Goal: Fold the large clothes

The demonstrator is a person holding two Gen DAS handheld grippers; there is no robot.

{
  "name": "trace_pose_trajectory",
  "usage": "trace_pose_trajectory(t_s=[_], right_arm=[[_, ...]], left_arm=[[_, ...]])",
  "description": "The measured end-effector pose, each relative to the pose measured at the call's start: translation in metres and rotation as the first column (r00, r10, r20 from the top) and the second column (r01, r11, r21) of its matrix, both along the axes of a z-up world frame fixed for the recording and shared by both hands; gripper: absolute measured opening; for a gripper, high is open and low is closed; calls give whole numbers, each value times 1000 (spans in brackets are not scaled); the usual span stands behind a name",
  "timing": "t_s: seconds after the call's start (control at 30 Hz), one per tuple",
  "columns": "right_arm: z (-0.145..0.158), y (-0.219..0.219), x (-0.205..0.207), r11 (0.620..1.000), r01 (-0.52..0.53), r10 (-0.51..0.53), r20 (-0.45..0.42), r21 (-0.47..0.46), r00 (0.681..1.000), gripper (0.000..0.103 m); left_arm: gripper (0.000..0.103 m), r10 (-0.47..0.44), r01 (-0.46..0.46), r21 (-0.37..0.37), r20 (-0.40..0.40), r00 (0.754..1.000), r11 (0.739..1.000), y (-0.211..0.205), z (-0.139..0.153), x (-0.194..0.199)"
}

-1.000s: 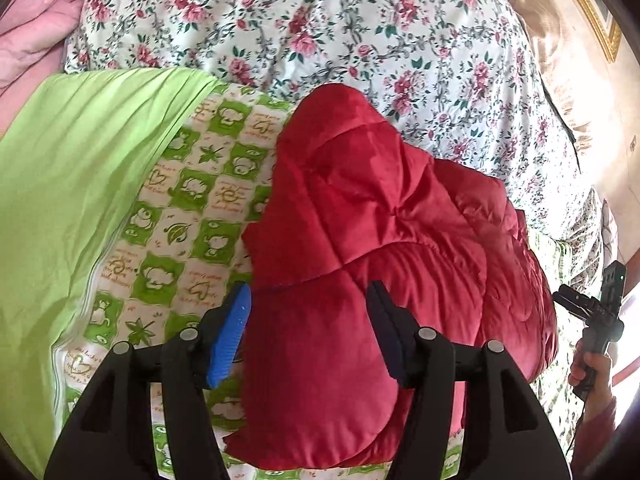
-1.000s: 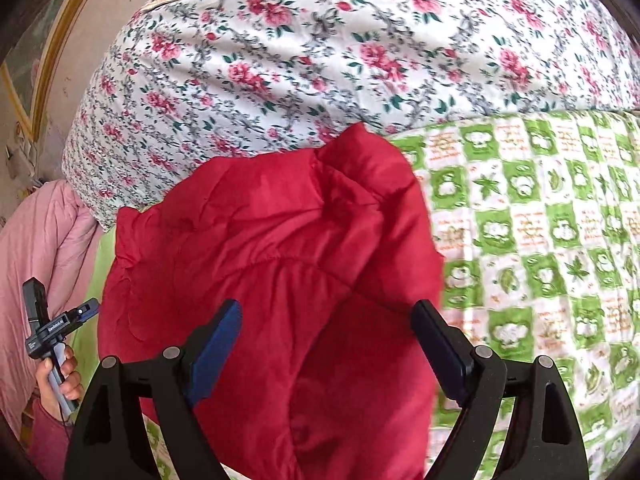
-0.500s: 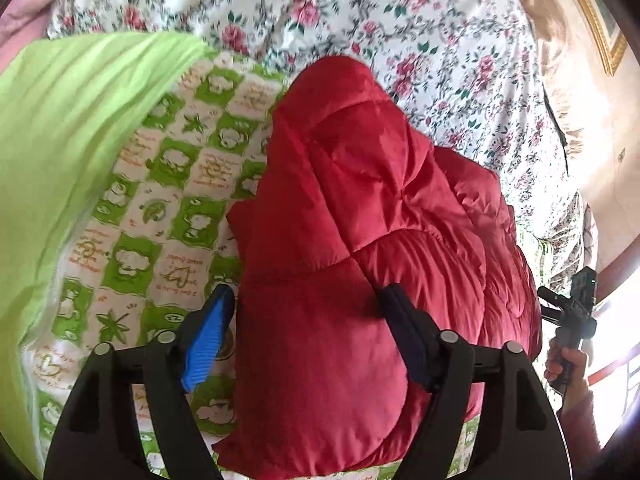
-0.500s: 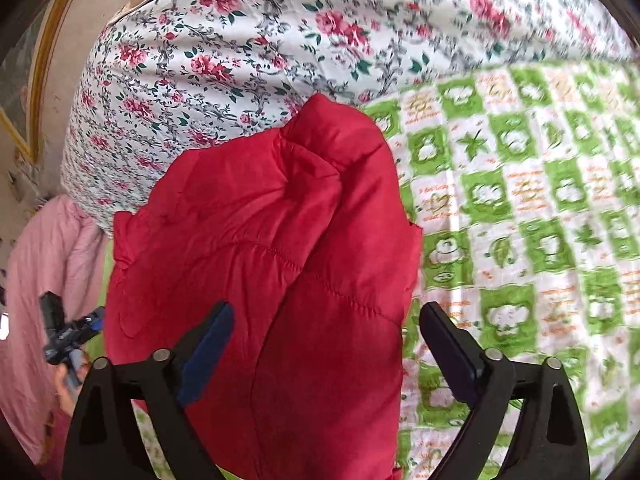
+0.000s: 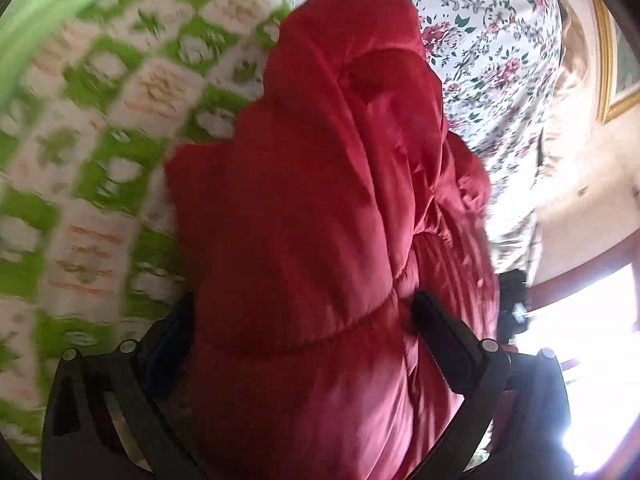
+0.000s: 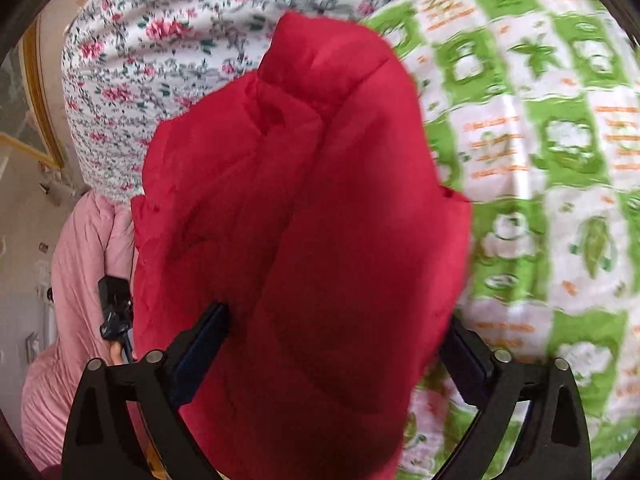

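A red puffy jacket [image 5: 320,208] lies bundled on a green-and-white checked sheet [image 5: 100,128]. It also fills the right wrist view [image 6: 304,208]. My left gripper [image 5: 300,320] is open, with its fingers down on either side of the jacket's near end. My right gripper [image 6: 336,336] is open too and straddles the jacket's other end; red fabric bulges between the fingers and hides part of the blue pads. Neither gripper is closed on the cloth. Each gripper shows small in the other's view, at the jacket's far edge.
A floral quilt [image 5: 488,40] is heaped behind the jacket, and it also shows in the right wrist view [image 6: 168,40]. A pink blanket [image 6: 80,280] lies at the left in the right wrist view. A plain green cloth [image 5: 48,12] lies at the upper left.
Both grippers have moved forward and down onto the jacket, which now fills most of each view. Their fingers went from hovering over the fabric to straddling it.
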State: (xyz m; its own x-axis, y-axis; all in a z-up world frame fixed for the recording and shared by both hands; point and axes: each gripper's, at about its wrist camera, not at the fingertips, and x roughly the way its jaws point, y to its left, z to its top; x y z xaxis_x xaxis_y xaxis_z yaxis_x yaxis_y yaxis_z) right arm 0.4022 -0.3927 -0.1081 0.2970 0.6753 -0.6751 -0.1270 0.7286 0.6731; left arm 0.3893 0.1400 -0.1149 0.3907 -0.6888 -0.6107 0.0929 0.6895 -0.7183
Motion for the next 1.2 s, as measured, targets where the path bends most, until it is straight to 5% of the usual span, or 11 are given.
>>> trace_pose_trajectory(t_s=[0.1, 0.27, 0.37, 0.67, 0.93, 1.2], right_arm=[[1, 8, 4, 1000, -28, 28, 0, -7, 1000, 100], [5, 15, 0, 998, -36, 36, -14, 42, 999, 62], [14, 17, -9, 999, -25, 25, 2, 48, 1000, 50], [43, 20, -67, 997, -59, 57, 42, 59, 998, 41], [50, 22, -155, 992, -99, 97, 28, 84, 995, 41], [50, 28, -187, 993, -93, 90, 39, 76, 995, 41]], left_arm=[[84, -21, 21, -3, 45, 999, 1000, -6, 6, -3], [54, -38, 37, 8, 88, 995, 999, -11, 19, -13], [46, -44, 40, 34, 117, 992, 999, -14, 32, -24], [41, -110, 109, 14, 194, 975, 994, -14, 72, -91], [41, -108, 110, 4, 185, 977, 994, 0, 72, -186], [41, -69, 67, 21, 177, 982, 998, 7, 57, -223]])
